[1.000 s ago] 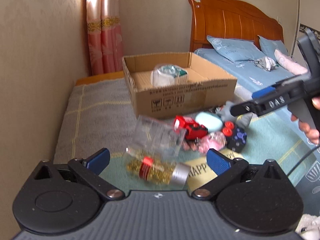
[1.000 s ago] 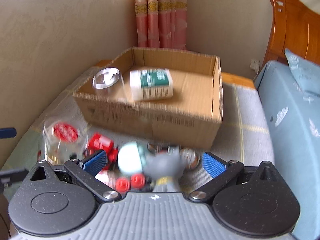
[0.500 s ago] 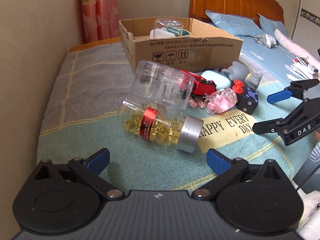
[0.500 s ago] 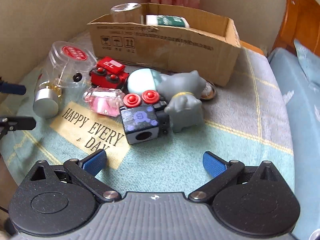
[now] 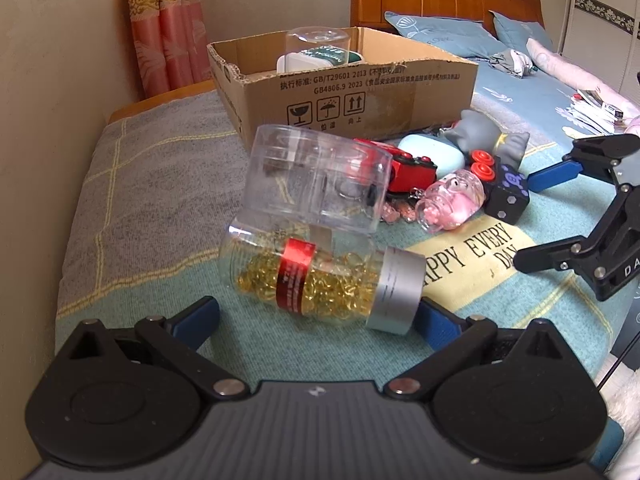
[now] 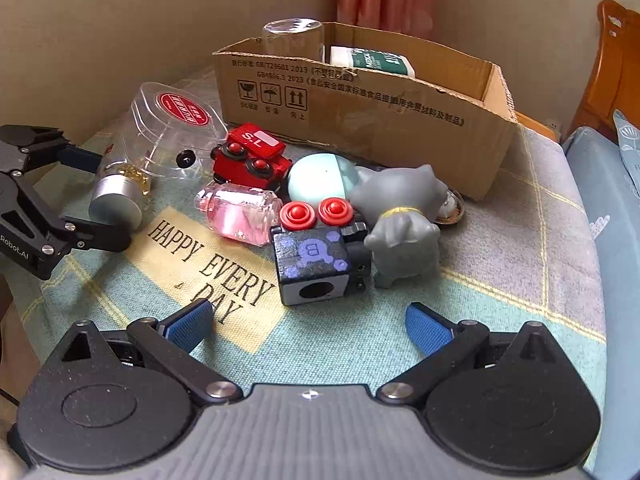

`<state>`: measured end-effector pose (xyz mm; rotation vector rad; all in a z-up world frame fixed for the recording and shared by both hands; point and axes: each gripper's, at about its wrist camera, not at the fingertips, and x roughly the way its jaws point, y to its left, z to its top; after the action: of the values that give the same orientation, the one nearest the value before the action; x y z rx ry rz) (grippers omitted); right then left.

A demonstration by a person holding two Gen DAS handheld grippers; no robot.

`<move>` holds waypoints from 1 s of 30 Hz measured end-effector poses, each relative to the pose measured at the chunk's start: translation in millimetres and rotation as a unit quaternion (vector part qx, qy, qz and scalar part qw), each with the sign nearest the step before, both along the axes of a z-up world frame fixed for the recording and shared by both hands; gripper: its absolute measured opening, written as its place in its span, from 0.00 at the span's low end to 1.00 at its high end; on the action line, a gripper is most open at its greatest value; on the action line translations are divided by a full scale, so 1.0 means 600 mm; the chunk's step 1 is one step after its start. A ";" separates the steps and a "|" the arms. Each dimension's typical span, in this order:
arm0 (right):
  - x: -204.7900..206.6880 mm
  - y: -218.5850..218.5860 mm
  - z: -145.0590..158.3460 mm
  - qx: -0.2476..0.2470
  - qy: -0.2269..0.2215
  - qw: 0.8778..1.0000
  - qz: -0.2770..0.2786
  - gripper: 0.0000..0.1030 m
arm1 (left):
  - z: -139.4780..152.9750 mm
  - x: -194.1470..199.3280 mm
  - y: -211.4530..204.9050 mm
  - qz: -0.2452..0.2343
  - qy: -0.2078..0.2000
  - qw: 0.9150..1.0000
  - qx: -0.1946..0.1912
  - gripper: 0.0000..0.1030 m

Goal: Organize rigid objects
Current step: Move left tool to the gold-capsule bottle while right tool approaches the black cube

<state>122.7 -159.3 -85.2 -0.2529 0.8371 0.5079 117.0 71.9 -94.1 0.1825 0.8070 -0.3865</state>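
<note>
Left hand-held gripper [image 5: 318, 314]: wide open, holding nothing, low over the blanket [image 5: 152, 200]. Pill bottle [image 5: 320, 278] lying on its side right in front, silver cap [image 5: 396, 292] touching or just over the right blue pad. Clear jar [image 5: 318, 180] leaning on top of the bottle.

Right hand-held gripper [image 6: 308, 326]: wide open too, nothing held. Black cube toy [image 6: 316, 264] just ahead, between the pads but not yet touched. Gray animal toy [image 6: 404, 224] pressed against the cube's side. Red buttons [image 6: 316, 212], pink bottle [image 6: 240, 212], red toy car [image 6: 250, 158] and pale blue egg shape [image 6: 320, 178] bunched close behind.

Cardboard box [image 6: 360, 108] at the back, with a white and green bottle [image 6: 370, 60] and a clear cup [image 6: 292, 38] already in it. Probably the home for everything else.

Best way for the bottle: slide in a bit more, close on the glass middle, not the slippery cap. Lift slowly, since the clear jar may roll off. Best way for the cube: squeeze flat sides, go straight up, no bumping the gray toy. Then over the box wall and set down gently.
</note>
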 end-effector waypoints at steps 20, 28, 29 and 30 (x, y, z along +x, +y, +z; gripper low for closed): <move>-0.013 0.037 0.009 -0.007 0.013 0.996 0.088 1.00 | 0.013 0.008 -0.011 -0.022 -0.030 0.999 0.018 0.99; 0.017 0.028 0.013 0.005 0.001 1.000 0.026 0.89 | 0.016 0.009 -0.009 -0.023 -0.034 0.999 0.013 0.97; 0.019 0.032 0.012 0.003 -0.001 1.000 0.024 0.85 | 0.016 0.009 -0.009 -0.024 -0.032 0.999 0.009 0.97; 0.019 0.035 0.013 -0.001 -0.005 1.000 0.021 0.81 | 0.017 0.009 -0.007 -0.022 -0.031 0.999 0.006 0.97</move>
<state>133.8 -138.5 -77.6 -0.2737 0.8245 0.5444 122.3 67.5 -83.7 0.2227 0.7445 -0.4154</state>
